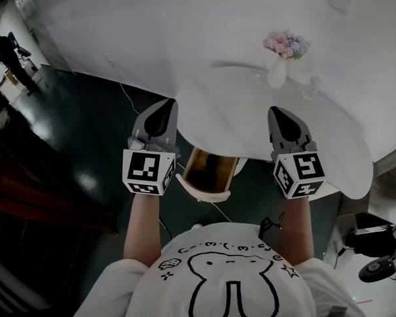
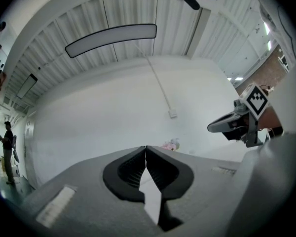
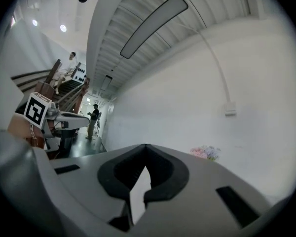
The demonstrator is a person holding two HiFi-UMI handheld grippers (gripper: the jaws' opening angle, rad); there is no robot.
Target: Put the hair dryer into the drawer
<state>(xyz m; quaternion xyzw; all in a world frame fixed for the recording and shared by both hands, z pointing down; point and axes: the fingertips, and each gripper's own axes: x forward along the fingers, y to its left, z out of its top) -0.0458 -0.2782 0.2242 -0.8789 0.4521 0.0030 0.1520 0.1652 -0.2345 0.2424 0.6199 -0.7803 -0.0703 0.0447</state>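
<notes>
My left gripper (image 1: 166, 104) and right gripper (image 1: 282, 111) are held up side by side over the near edge of a round white table (image 1: 251, 111). Both point level toward the white wall. The left gripper (image 2: 146, 148) has its jaws shut with nothing between them, and so does the right gripper (image 3: 145, 146). Below and between them an open drawer (image 1: 208, 174) sticks out from under the table. Its inside is wooden with a dark shape that I cannot make out. A thin cable (image 1: 219, 209) trails from the drawer toward the floor. No hair dryer shows plainly.
A white vase of pastel flowers (image 1: 285, 48) stands at the far side of the table, with a small clear object (image 1: 310, 88) beside it. Black equipment (image 1: 383, 253) sits on the floor at the lower right. A person (image 1: 10, 55) stands far off at the upper left.
</notes>
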